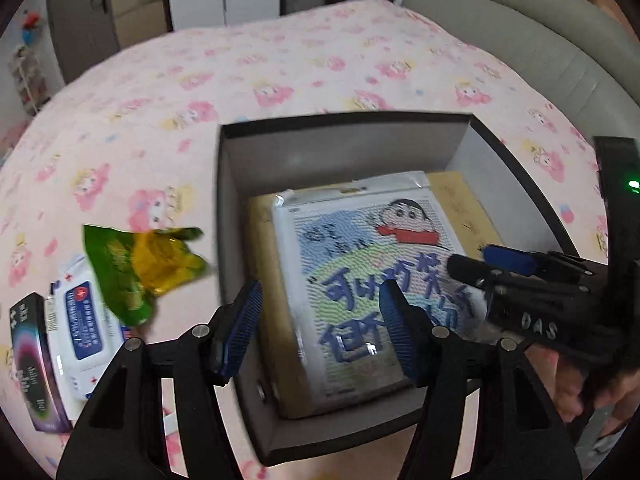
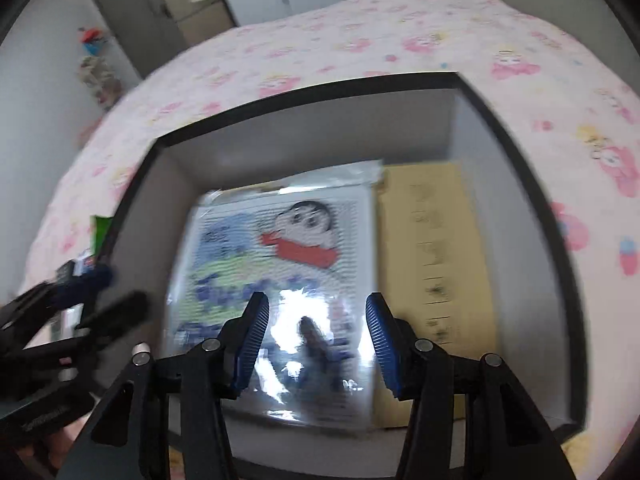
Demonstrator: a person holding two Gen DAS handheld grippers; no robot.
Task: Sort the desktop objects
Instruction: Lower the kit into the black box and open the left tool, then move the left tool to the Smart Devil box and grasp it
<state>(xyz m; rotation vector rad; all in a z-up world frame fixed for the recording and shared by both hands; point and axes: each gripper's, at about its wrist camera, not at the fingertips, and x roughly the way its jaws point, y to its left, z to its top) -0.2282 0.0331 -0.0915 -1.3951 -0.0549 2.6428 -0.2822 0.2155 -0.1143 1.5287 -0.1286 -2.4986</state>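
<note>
Lying flat inside the black box (image 1: 344,128) on the pink bed (image 1: 240,64) is a plastic-wrapped cartoon notebook (image 1: 360,264), on top of a tan envelope (image 2: 436,280). Both the left tool (image 1: 320,320) and the right tool (image 2: 316,328) hover over it, spread and empty. Left of the box lie a green snack bag (image 1: 132,268), a wipes pack (image 1: 84,320) and a dark carton (image 1: 32,364).

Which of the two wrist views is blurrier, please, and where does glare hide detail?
Right wrist view: heavy motion blur smears the box rim and the cartoon packet, and a white glare patch washes out the packet's lower print between the open right gripper. Left wrist view: sharper; the packet's lettering shows, though the green wrapper is smeared. Both bend straight edges, fisheye-style.
</note>
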